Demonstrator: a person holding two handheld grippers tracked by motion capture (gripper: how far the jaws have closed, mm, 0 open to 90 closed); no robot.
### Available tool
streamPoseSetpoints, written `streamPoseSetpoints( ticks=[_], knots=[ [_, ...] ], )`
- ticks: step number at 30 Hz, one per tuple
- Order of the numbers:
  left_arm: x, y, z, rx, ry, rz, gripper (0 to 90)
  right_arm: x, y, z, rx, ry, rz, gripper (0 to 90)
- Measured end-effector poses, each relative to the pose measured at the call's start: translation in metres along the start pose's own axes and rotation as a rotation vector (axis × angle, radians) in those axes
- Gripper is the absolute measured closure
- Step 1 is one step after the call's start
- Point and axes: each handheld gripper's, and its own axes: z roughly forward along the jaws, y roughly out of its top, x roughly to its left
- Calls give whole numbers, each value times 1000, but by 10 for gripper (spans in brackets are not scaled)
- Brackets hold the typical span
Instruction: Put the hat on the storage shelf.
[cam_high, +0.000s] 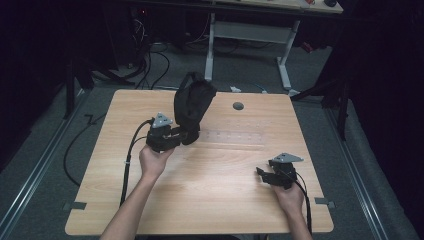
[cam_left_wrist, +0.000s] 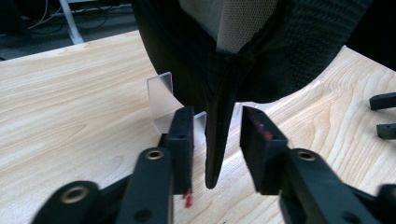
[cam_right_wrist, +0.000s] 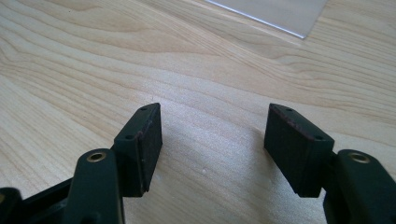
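I see the pale wooden worktop (cam_high: 210, 200) carrying a black mesh-fabric bag (cam_high: 192, 107), standing upright on its far half with a tapering seam edge hanging low. My left gripper (cam_left_wrist: 217, 140) has narrow jaws straddling that edge without pressing. My right gripper (cam_right_wrist: 215, 140) rests well apart, jaws wide, empty.

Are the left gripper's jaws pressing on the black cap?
No, the left gripper has both jaws standing clear of the black cap hanging between them.

A light wooden table (cam_high: 210, 200) carries a clear plastic stand (cam_left_wrist: 163, 100), just beyond the left gripper (cam_high: 186, 134).
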Motion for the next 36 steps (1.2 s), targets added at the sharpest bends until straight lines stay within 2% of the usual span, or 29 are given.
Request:
streamPoseSetpoints(
  ticks=[4,10,23,36],
  knots=[
    [1,0,-1,-2,8,-15,533,0,0,0,1,1,4,372],
    [1,1,-6,-4,8,-17,474,0,0,0,1,1,4,371],
    [2,9,-23,-23,-6,-36,446,0,0,0,1,2,5,371],
    [7,10,-37,-28,0,-57,434,0,0,0,1,1,5,371]
  ],
)
